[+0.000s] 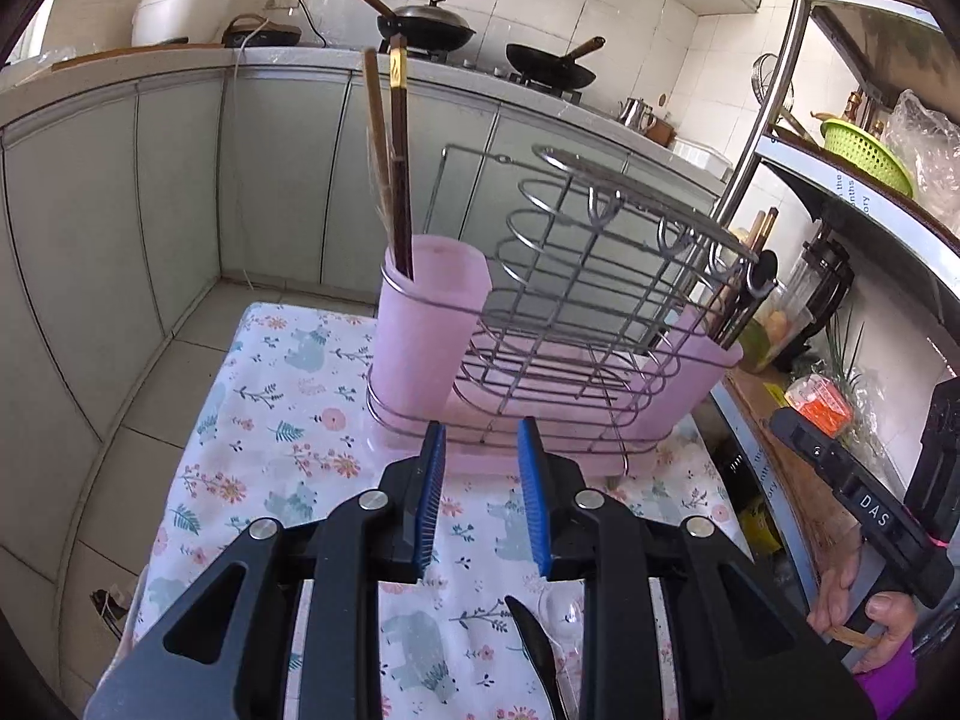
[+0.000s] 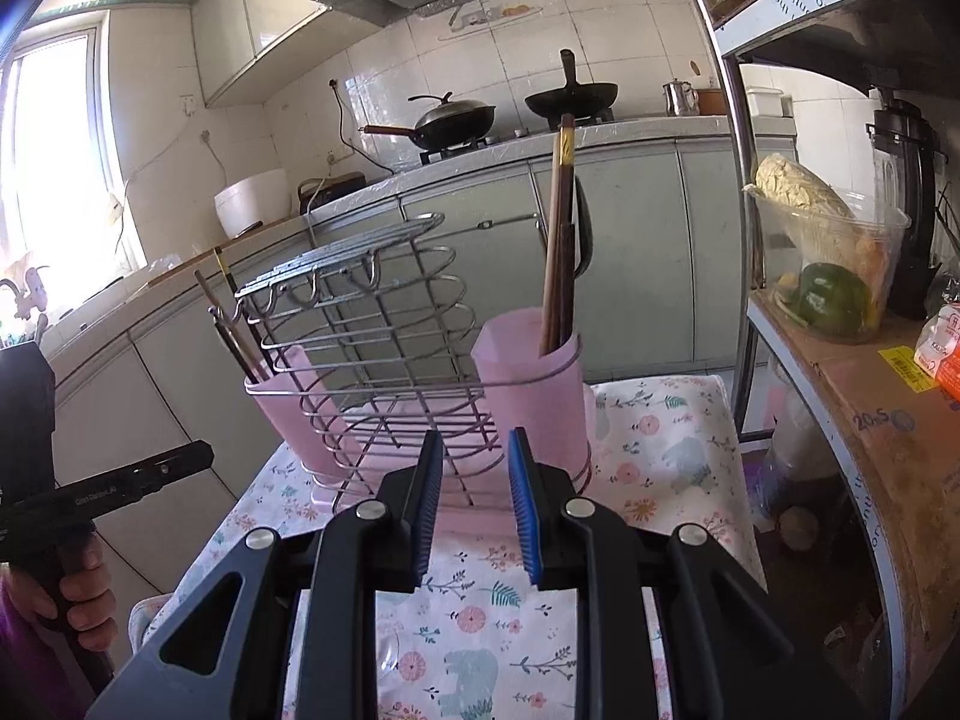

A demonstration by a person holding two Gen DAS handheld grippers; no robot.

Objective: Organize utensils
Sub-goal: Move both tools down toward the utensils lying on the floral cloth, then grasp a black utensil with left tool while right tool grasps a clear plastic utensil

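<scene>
Pointing down at the flowery cloth point(image 1: 288, 396) on the surface, the left tool point(image 1: 482, 468) has its two blue pads apart with nothing between them. The right tool point(image 2: 475, 471) looks the same: two blue pads, a gap, nothing held. So there are two tools, and both are holding nothing.

Closest to the left tool, on the near side of the wire rack point(image 1: 576, 324), a dark utensil point(image 1: 537, 648) lies flat on the cloth. Only its pointed black end shows, so I cannot tell what kind it is. Something clear and round sits just beside it, too faint to name.

The wire rack stands a little farther on, on the cloth. It is shiny metal with many thin bars and small hooks along its top. It sits on a pink tray and holds two pink cups, one at each end.

The pink cup point(image 1: 429, 324) at the rack's left end, in the left view, holds two long chopsticks point(image 1: 390, 162) standing almost straight up. One is dark brown with a gold band near the top, and one is lighter brown. The other pink cup point(image 2: 288, 402) holds thin dark sticks that lean outward; I count about three.

Far behind the rack, two black pans point(image 1: 426, 21) sit on the stove. One has a lid.
</scene>
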